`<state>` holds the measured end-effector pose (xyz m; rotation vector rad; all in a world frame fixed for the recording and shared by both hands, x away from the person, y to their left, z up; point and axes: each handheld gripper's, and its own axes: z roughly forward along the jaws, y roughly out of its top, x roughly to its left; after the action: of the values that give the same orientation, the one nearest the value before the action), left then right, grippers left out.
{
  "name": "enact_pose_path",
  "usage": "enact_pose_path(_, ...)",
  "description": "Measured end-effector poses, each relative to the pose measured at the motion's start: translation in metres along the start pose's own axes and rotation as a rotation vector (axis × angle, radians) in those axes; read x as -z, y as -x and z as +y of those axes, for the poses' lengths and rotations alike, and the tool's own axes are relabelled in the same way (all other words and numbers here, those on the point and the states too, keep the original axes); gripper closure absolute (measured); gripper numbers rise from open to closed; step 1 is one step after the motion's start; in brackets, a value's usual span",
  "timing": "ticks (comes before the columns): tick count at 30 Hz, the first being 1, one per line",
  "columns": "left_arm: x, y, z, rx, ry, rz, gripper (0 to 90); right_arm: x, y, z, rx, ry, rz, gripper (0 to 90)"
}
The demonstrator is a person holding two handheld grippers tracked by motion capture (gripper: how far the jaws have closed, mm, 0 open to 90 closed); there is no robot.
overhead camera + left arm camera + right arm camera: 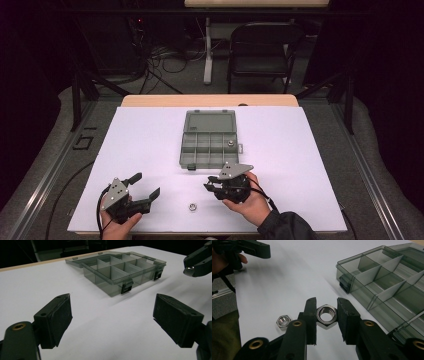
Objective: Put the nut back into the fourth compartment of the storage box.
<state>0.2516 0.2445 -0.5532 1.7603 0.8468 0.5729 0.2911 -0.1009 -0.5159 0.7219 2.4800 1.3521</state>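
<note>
One shiny steel hex nut point(326, 315) sits clamped in my right gripper point(326, 317), just before the smoky plastic compartment box point(207, 142); my left gripper point(112, 317) gapes empty, farther from it.

Folding chair point(265, 47); cables point(165, 60); table leg point(208, 50)

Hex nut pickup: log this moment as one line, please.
right gripper shut on hex nut | left gripper open, holds nothing | second nut on table | organizer box open
</note>
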Motion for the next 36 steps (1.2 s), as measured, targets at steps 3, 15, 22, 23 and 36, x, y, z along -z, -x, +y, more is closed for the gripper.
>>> enact_pose_path(3,0.0,0.0,0.0,0.0,0.0,0.0,15.4,0.001,0.003,0.001,0.0,0.005,-0.006,70.3)
enact_pose_path(15,0.0,0.0,0.0,0.0,0.001,-0.001,15.4,0.016,0.029,0.017,-0.021,0.033,-0.076,70.3)
enact_pose_path(22,0.0,0.0,0.0,0.0,0.002,-0.001,15.4,0.02,0.041,0.022,-0.031,0.036,-0.1,70.3)
enact_pose_path(23,0.0,0.0,0.0,-0.001,0.001,0.0,15.4,0.02,0.042,0.022,-0.035,0.035,-0.102,70.2)
enact_pose_path(36,0.0,0.0,0.0,0.001,0.001,0.0,15.4,0.014,0.063,0.025,-0.067,0.026,-0.152,70.3)
